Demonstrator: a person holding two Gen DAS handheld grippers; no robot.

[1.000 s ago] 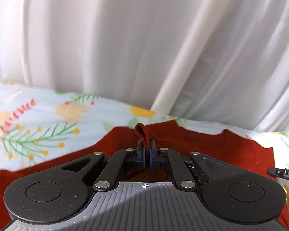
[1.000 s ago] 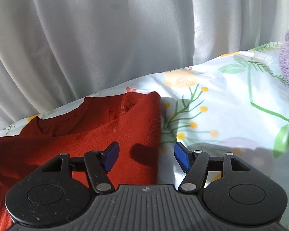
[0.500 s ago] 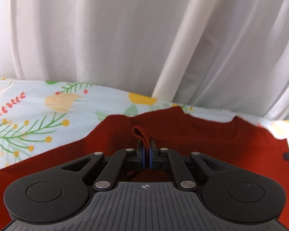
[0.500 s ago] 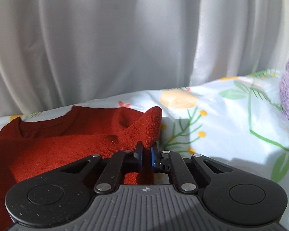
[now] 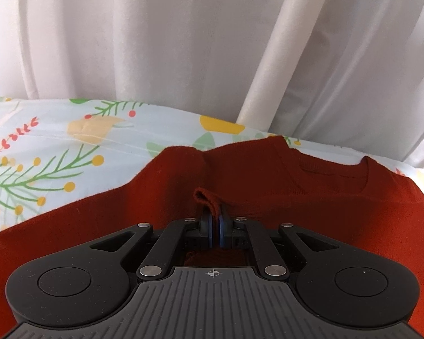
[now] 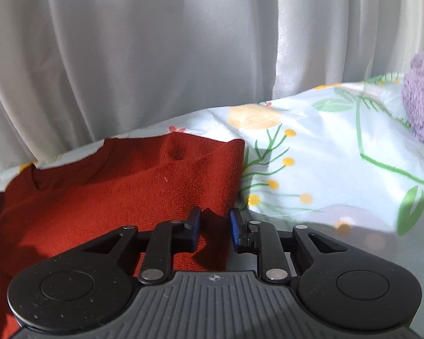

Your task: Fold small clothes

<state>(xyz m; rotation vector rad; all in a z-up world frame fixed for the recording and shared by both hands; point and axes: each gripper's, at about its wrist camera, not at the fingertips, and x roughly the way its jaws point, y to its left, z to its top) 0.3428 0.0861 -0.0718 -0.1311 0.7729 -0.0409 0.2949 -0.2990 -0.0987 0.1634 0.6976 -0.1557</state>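
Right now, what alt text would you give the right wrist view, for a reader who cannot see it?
The right gripper hangs with jaws apart over the right edge of a rust-red sweater, gripping nothing. The sweater lies on a pale floral sheet, neckline towards a white curtain. Something fuzzy and purple sits at the far right.

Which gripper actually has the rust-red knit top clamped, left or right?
The left gripper: pads pinch a raised fold of the rust-red knit top. On the right gripper the pads stand apart, the top's edge loose between them.
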